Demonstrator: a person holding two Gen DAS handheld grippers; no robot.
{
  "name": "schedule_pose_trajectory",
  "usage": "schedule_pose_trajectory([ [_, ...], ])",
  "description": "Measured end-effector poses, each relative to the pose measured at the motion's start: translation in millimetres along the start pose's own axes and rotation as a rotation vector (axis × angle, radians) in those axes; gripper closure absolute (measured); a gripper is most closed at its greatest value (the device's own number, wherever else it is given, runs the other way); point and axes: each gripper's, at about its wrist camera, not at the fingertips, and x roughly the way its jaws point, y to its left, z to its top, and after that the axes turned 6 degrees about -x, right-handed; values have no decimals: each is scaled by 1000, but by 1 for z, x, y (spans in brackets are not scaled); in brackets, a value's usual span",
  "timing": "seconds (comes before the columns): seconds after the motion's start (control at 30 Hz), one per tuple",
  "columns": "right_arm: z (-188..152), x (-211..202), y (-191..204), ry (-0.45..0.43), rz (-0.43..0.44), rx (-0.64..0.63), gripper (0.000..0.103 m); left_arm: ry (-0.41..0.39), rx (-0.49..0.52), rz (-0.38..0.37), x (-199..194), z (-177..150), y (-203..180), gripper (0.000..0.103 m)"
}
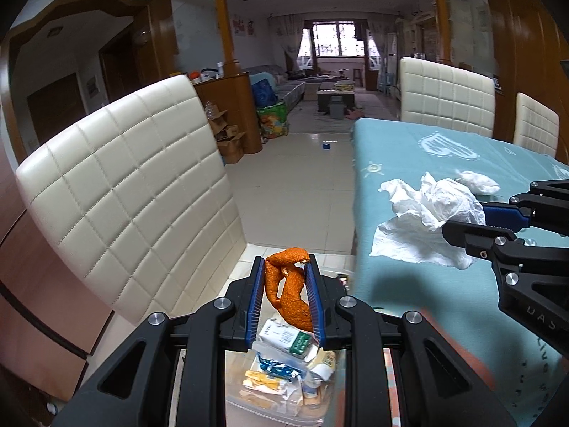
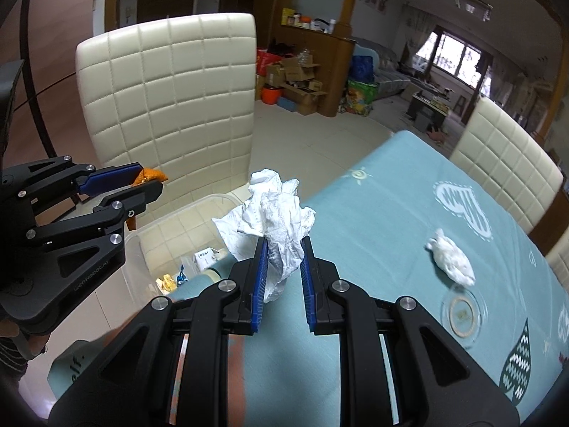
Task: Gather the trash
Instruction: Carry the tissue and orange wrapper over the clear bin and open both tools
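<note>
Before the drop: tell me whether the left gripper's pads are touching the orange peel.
Touching. The left wrist view shows the orange peel pinched between both blue pads of the left gripper.

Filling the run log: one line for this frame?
left gripper: shut on orange peel over clear bin | right gripper: shut on crumpled tissue | tissue wad: on table

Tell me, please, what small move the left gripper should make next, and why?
Probably open the left gripper: it is shut on the orange peel, which hangs right above the clear bin of trash, so the peel should drop in.
</note>
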Motion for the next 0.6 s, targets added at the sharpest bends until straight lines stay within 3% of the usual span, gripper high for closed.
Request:
schedule_pose_trajectory([
  [0.5, 11, 26, 6, 20, 22, -2, 81, 50, -6, 46, 24, -5, 13, 77],
  [0.57, 11, 27, 5, 25, 22, -3, 81, 82, -25, 48, 28, -4, 14, 52],
  [0.6, 11, 27, 5, 31, 23, -2, 81, 82, -39, 57, 28, -3, 16, 30],
])
